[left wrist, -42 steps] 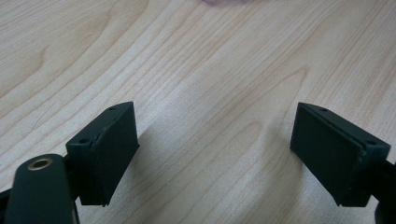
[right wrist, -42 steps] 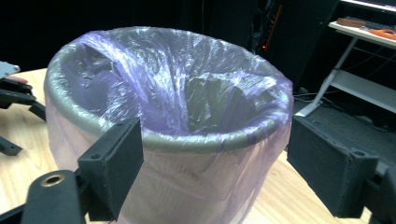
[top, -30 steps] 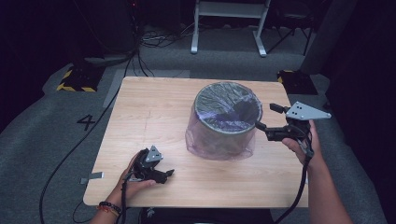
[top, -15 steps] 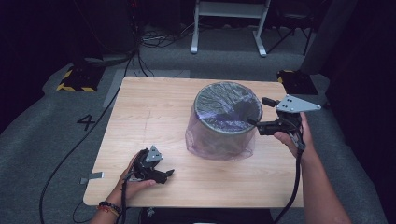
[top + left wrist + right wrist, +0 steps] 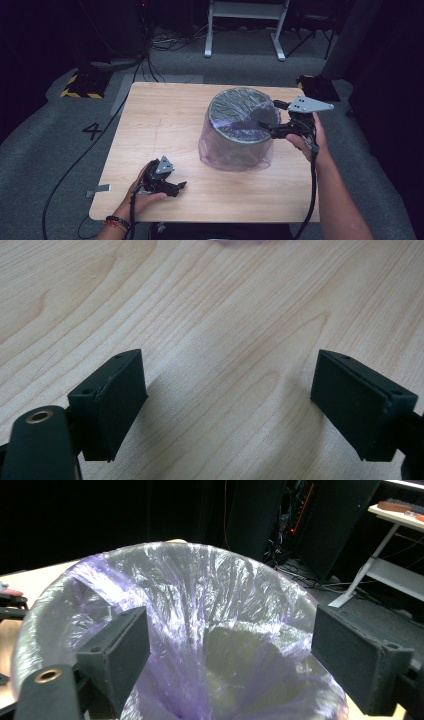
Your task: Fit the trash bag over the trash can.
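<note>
- Right gripper point(image 5: 270, 120) hung with its jaws spread wide over the rim of the bin point(image 5: 239, 131), gripping nothing.
- Thin purple bag point(image 5: 200, 630) lined that bin, folded over its rim and hanging down the outside.
- Bin stood right of the middle of the wooden table point(image 5: 160, 125).
- Left gripper point(image 5: 176, 187) rested near the front edge, jaws wide apart and empty, well apart from the bin.

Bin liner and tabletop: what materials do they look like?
Liner: thin, translucent purple plastic film, going by its glossy wrinkles and folds. Bin underneath: grey, material unclear through the film. Table: pale wood-grain surface, matte; could be laminate rather than solid wood.
</note>
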Demonstrator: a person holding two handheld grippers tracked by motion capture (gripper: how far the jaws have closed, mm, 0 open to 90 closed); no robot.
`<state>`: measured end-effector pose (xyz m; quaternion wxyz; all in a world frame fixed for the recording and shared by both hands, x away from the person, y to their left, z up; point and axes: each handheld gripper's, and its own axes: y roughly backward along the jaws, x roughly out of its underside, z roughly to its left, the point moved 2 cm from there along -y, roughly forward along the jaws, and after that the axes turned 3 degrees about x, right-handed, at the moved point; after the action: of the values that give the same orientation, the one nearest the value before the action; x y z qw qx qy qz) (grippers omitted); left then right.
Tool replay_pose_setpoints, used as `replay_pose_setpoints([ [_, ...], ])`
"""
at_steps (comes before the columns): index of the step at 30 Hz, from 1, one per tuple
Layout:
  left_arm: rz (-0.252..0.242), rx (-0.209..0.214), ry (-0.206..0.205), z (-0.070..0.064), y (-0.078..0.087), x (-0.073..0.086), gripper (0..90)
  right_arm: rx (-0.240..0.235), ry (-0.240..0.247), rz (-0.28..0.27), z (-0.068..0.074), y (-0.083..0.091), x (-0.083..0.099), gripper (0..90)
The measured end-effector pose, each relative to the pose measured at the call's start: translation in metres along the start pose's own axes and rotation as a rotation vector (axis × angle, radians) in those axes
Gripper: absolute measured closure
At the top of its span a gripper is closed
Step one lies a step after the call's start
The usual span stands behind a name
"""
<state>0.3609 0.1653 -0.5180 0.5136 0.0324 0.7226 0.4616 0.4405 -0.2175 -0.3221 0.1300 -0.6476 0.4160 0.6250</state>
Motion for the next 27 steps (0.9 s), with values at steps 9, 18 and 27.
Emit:
replay_pose_setpoints([
  [9, 0.000, 0.000, 0.000, 0.000, 0.000, 0.000, 14.3, -0.017, -0.003, 0.036, 0.003, -0.019, -0.008, 16.6],
  [18, 0.001, 0.000, 0.000, 0.000, 0.000, 0.000, 14.3, -0.024, -0.012, 0.095, 0.003, -0.039, -0.015, 16.7],
  [27, 0.001, 0.000, 0.000, 0.000, 0.000, 0.000, 14.4, -0.066, 0.019, 0.163, 0.012, -0.055, -0.019, 16.7],
])
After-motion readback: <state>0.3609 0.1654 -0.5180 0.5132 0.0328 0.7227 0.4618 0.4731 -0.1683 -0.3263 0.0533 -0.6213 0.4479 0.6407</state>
